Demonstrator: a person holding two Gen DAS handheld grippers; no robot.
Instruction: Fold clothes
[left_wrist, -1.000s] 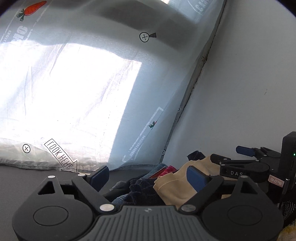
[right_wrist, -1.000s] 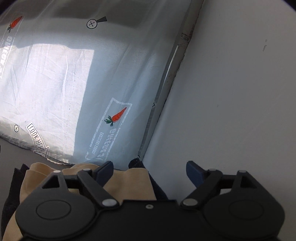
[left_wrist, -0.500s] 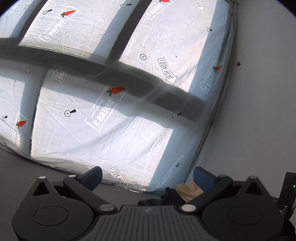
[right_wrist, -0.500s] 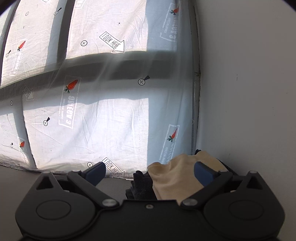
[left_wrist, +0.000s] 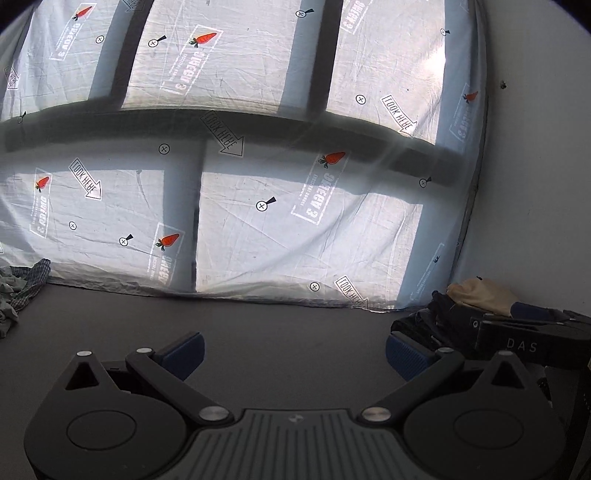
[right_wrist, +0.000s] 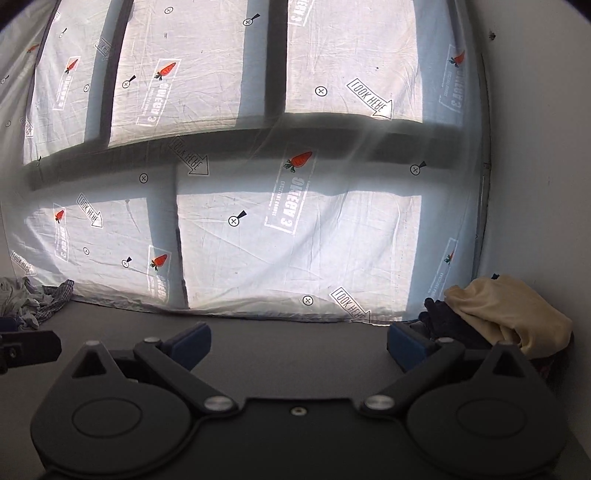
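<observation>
A folded stack with a tan garment on top of dark clothes sits in the far right corner of the grey table; it also shows in the left wrist view. A crumpled pile of checked and grey clothes lies at the far left, seen too in the left wrist view. My left gripper is open and empty over the table. My right gripper is open and empty, just left of the stack.
A white printed sheet with carrots and arrows hangs over the window behind the table. A white wall closes the right side. The right gripper's body shows at the left wrist view's right edge.
Both grippers have pulled back and away from the tan-topped stack, which now sits smaller at the far right. The crumpled pile at the left has come into view.
</observation>
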